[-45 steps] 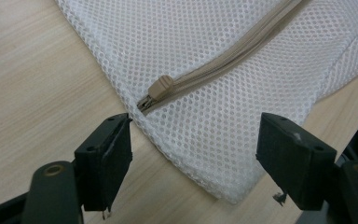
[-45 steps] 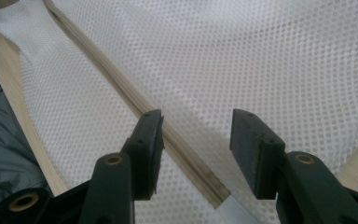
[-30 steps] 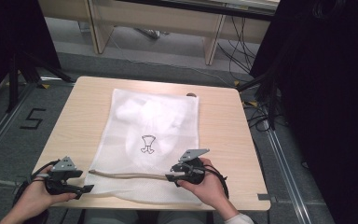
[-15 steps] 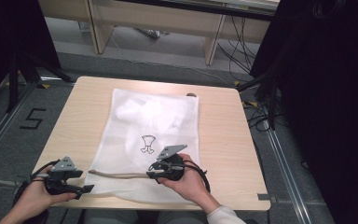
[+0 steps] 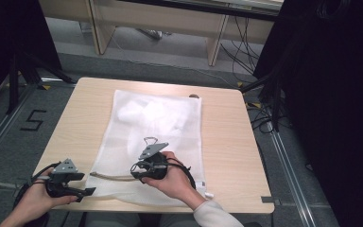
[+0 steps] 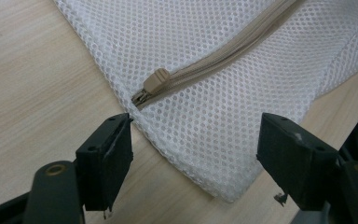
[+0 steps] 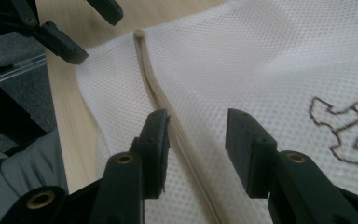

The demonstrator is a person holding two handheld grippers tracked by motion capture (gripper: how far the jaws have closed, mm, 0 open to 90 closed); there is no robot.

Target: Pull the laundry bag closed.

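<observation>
The white mesh bag (image 5: 153,142) lies flat on my surface (image 5: 227,142), its zipper (image 7: 168,112) running along the near edge. My right gripper (image 7: 196,140) has just been opening its fingers, now spread astride the zipper without pinching it. My left gripper (image 6: 196,161) waits at the bag's near left corner, fingers spread, the zipper pull (image 6: 154,81) just ahead of them.

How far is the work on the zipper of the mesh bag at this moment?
Done: the mesh bag lies flat on the table. In hand: the open right gripper straddles the beige zipper; the open left gripper waits by the slider. Left: gripping and pulling the slider.
</observation>
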